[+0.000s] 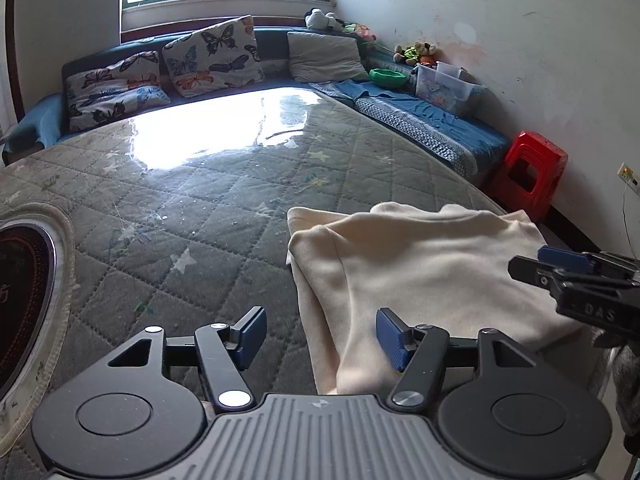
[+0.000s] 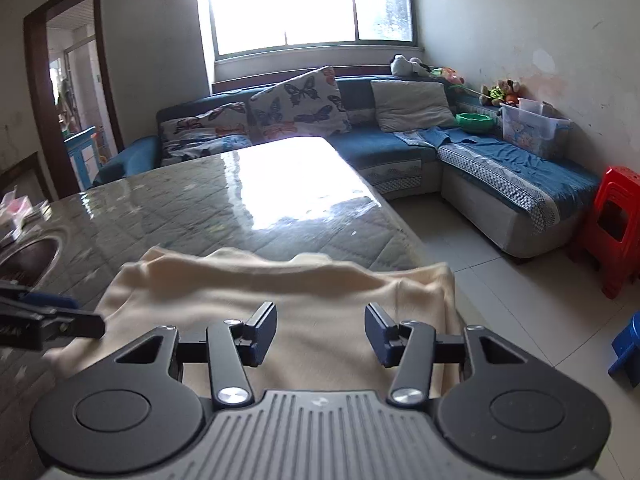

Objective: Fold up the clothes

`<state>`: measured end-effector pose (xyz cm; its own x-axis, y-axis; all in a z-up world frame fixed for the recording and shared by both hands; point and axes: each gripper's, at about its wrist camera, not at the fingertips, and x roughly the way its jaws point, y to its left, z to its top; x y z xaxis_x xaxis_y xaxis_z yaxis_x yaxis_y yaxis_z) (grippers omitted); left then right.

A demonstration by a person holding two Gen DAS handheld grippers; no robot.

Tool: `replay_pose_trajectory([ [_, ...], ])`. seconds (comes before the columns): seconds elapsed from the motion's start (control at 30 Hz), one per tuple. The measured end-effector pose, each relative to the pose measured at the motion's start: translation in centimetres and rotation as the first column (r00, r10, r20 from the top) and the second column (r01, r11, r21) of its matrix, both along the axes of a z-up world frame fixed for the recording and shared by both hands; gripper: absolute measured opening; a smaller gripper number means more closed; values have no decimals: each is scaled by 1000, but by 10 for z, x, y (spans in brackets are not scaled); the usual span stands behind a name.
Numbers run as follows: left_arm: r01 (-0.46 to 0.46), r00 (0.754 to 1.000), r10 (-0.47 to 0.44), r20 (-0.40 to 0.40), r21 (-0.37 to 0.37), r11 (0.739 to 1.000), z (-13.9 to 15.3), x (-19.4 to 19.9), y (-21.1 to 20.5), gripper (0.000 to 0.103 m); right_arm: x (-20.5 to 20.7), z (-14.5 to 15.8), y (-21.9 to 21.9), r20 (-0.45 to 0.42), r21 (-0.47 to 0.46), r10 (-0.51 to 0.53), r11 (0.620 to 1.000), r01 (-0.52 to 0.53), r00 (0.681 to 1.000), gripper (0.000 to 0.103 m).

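Claw on the left hand has its two blue-padded fingers spread apart with nothing pinched between them; one pad sits just over the left edge of a cream garment, the other over bare quilted cover. The right claw is likewise parted and empty, both pads hanging just above the middle of the same cloth. The garment lies folded in a rough rectangle at the near right corner of the table, which is covered by a grey-green quilted pad with star shapes under a glossy clear sheet. In the right wrist view the cloth's right side reaches the table's edge, with tiled floor directly beyond, and its far edge is rumpled into soft humps rather than lying flat. That placement looks like the main risk: a sideways nudge or a tug on the right side could drag the cloth over the edge and undo the fold. The glossy sheet probably offers little grip, so a claw pushing along the surface might slide the whole stack rather than pick up one layer. The two claws are near each other, so a careless inward move could knock them together. A dark round appliance with a metal rim sits on the table's left side, well apart from the cloth.
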<state>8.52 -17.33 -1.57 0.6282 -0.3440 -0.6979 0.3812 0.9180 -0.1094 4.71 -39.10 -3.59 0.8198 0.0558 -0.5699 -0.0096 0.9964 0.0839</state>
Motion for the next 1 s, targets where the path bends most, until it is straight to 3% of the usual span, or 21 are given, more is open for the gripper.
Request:
replay_pose_trajectory([
  [0.2,17,1000,-17,26,16,1000,-5,-15,1,70,-49,-2,23,46,-89,24,996,-20,999,54],
  [0.4,19,999,-21,38,40,999,-12,-20,2,72,-57,-11,36,42,-174,15,985,-8,999,54],
  [0.6,12,999,-13,48,29,1000,-10,-24,5,73,-53,3,57,80,-152,97,985,-84,992,54],
  [0.77,14,999,-15,44,40,999,-15,-25,7,76,-41,-9,85,42,-178,196,966,-186,980,54],
  [1.0,-4,998,2,56,32,999,-13,-28,11,76,-43,-1,91,66,-186,218,962,-202,974,54],
])
